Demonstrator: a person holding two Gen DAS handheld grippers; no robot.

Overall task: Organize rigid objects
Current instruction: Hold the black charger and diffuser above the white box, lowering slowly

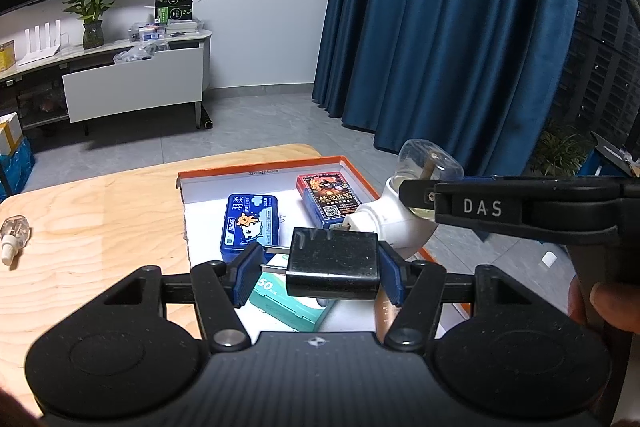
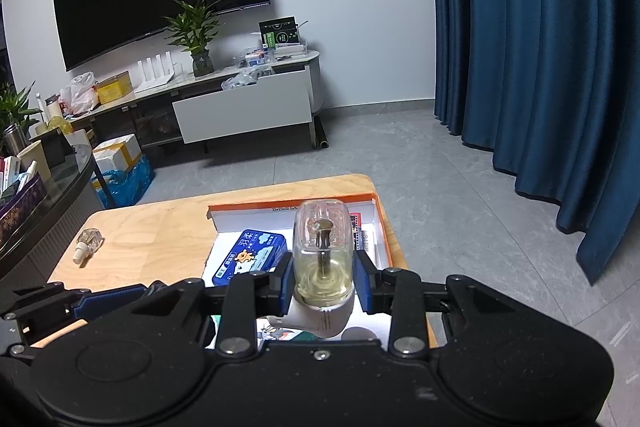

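Note:
My left gripper [image 1: 320, 267] is shut on a black plug adapter [image 1: 332, 261], whose metal prongs stick out to the left. It hangs over the near part of an orange-rimmed white box [image 1: 260, 167] on the wooden table [image 1: 100, 227]. My right gripper [image 2: 323, 279] is shut on a clear bottle of yellowish liquid [image 2: 322, 247] seated in a white plug-in base [image 2: 320, 319]. This is held above the box's [image 2: 280, 205] right side, just right of the adapter. In the box lie a blue tin [image 1: 250, 227], a red card deck [image 1: 328, 197] and a teal carton [image 1: 292, 303].
A small clear refill bottle [image 1: 14, 233] lies on its side at the table's left. A dark glass table [image 2: 52, 195] with clutter stands to the left. Beyond the table are grey floor, a white TV stand [image 2: 244, 107] and a blue curtain [image 2: 540, 67].

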